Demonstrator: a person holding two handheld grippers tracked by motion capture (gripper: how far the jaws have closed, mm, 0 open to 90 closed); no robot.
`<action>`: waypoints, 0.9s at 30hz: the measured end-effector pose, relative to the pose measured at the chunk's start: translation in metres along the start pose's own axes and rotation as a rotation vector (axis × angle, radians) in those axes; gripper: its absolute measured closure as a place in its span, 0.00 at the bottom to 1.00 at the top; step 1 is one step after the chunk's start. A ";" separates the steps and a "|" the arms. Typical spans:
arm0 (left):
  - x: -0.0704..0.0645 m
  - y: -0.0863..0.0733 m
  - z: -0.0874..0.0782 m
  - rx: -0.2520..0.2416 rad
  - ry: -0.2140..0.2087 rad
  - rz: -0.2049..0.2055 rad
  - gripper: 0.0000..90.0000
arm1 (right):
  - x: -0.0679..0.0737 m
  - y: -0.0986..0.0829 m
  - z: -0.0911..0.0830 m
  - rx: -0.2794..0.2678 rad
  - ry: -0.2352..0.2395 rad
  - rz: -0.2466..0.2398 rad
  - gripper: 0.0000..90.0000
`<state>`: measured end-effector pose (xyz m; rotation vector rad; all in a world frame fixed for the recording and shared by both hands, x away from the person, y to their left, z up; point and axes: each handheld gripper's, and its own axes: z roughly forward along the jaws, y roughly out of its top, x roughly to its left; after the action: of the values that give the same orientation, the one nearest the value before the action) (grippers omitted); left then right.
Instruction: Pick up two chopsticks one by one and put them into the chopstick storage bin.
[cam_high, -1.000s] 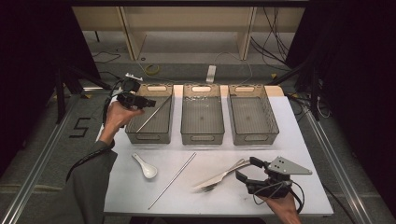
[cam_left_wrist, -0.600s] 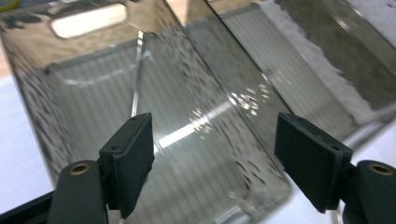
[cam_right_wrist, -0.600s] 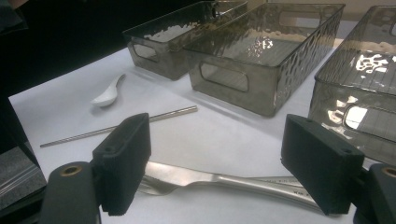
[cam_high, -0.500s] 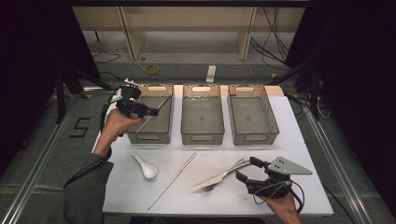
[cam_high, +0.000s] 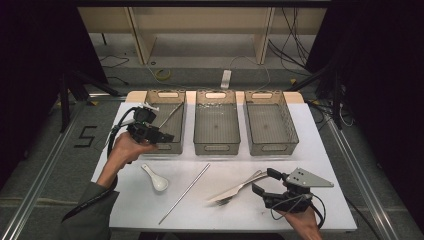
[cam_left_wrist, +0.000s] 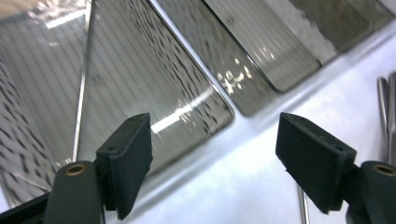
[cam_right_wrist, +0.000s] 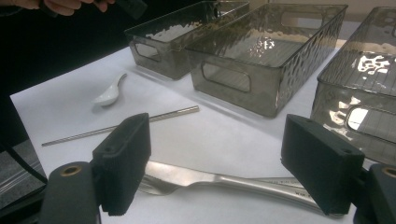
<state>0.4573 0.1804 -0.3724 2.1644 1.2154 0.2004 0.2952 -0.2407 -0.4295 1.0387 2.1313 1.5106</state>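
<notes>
Three smoky clear bins stand in a row at the back of the white table (cam_high: 320, 150). The left bin (cam_high: 167, 122) holds a thin metal rod (cam_high: 171, 115) that leans across it. My left gripper (cam_high: 162, 136) hovers open over that bin's near left corner, jaws empty (cam_left_wrist: 215, 163). Its own view looks down into the left bin (cam_left_wrist: 140, 84) and on the rod inside (cam_left_wrist: 81, 88). A knife and fork (cam_high: 237, 188) lie together at the front right. My right gripper (cam_high: 261, 181) sits open at their handle end, and the knife and fork (cam_right_wrist: 224, 179) lie between and below its jaws (cam_right_wrist: 215, 172).
A white spoon (cam_high: 156, 178) (cam_right_wrist: 108, 94) and a second long metal rod (cam_high: 185, 192) (cam_right_wrist: 121, 126) lie on the table's front left half. The middle bin (cam_high: 216, 125) and the right bin (cam_high: 270, 125) look empty. Dark floor surrounds the table.
My left gripper has drawn back from over the left bin toward the near side, down to the bin's front left corner. The rod stays in the bin. The right gripper has not moved.
</notes>
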 end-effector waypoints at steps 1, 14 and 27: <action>-0.003 -0.001 0.000 0.009 -0.003 0.002 0.29 | 0.000 0.000 0.000 0.000 0.000 0.001 0.28; -0.041 -0.026 0.018 0.139 -0.013 0.096 0.29 | 0.001 0.000 -0.001 0.000 0.001 -0.004 0.28; -0.078 -0.054 0.041 0.289 -0.065 0.168 0.42 | 0.002 0.000 0.000 0.010 0.006 -0.010 0.28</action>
<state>0.3918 0.1185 -0.4236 2.5050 1.0805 0.0241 0.2939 -0.2397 -0.4288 1.0257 2.1469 1.5024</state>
